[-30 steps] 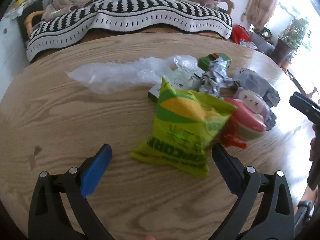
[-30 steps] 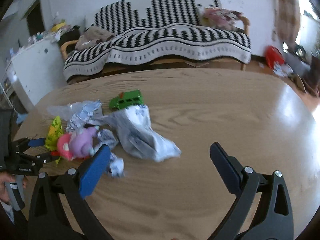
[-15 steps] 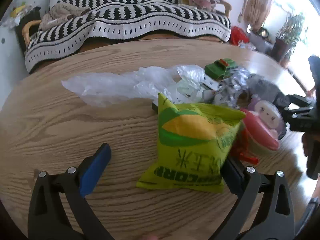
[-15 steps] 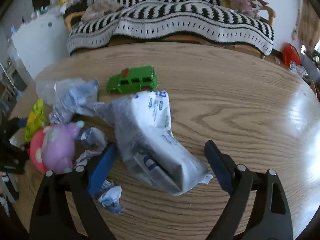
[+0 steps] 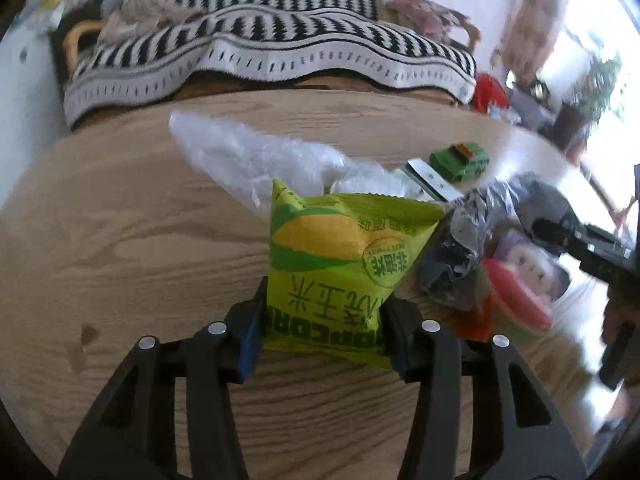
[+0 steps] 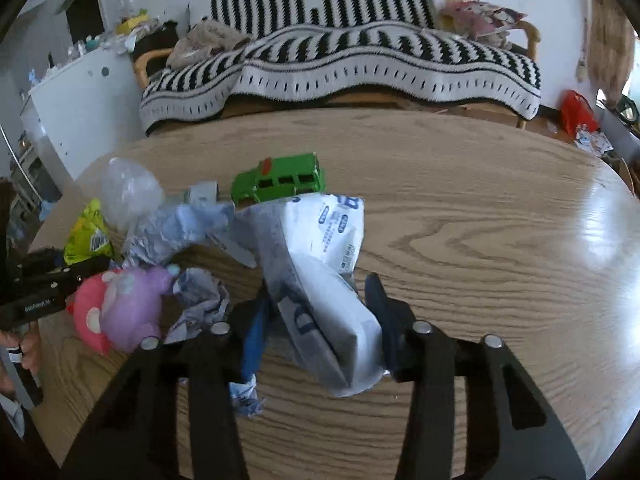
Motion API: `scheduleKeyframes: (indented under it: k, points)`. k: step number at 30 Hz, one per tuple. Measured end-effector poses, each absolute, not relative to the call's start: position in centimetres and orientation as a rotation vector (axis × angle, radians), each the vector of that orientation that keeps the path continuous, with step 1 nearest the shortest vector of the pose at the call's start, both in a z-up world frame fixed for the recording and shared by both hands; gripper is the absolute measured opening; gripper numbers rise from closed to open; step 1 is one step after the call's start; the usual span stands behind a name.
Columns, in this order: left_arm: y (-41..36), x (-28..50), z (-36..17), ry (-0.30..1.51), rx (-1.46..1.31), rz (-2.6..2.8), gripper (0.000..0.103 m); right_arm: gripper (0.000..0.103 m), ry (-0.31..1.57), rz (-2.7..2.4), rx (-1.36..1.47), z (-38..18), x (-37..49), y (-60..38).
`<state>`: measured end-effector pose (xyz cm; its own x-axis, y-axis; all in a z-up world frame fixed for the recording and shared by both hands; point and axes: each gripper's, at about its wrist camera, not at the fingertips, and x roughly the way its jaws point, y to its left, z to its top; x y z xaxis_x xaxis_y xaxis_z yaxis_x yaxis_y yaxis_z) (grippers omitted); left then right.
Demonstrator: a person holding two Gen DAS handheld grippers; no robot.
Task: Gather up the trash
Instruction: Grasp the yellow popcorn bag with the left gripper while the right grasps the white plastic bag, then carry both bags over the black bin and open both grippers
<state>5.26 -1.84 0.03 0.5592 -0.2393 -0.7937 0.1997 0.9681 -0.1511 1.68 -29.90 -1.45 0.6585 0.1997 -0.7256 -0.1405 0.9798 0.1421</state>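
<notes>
Your left hand-held gripper (image 5: 322, 334) has just closed onto the green snack bag (image 5: 340, 264), your right hand-held gripper (image 6: 320, 322) onto the white wrapper (image 6: 320, 276).

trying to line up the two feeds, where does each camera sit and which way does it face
Left wrist view: on the left gripper, looking down along its fingers at the green popcorn bag they have been closing on; right gripper at the right edge.
Right wrist view: on the right gripper, closing on the white plastic package; left gripper at the left edge.
Shared: wooden table, green toy car, striped sofa.
</notes>
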Motion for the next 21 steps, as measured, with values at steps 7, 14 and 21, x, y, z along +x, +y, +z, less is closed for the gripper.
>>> scheduleKeyframes:
  k: [7, 14, 21]
  points:
    - [-0.6, 5.0, 0.2, 0.951, -0.095, -0.224, 0.048, 0.036, 0.804, 0.146, 0.153, -1.2, 0.4, -31.8]
    - [-0.6, 4.7, 1.0, 0.943, -0.091, -0.199, 0.048, 0.035, 0.808, 0.122, 0.190, -0.9, -0.8, -32.9]
    - [-0.2, 2.5, 3.1, 0.892, -0.101, -0.185, 0.048, 0.034, 0.777, 0.117, 0.209, 1.2, -2.8, -33.4]
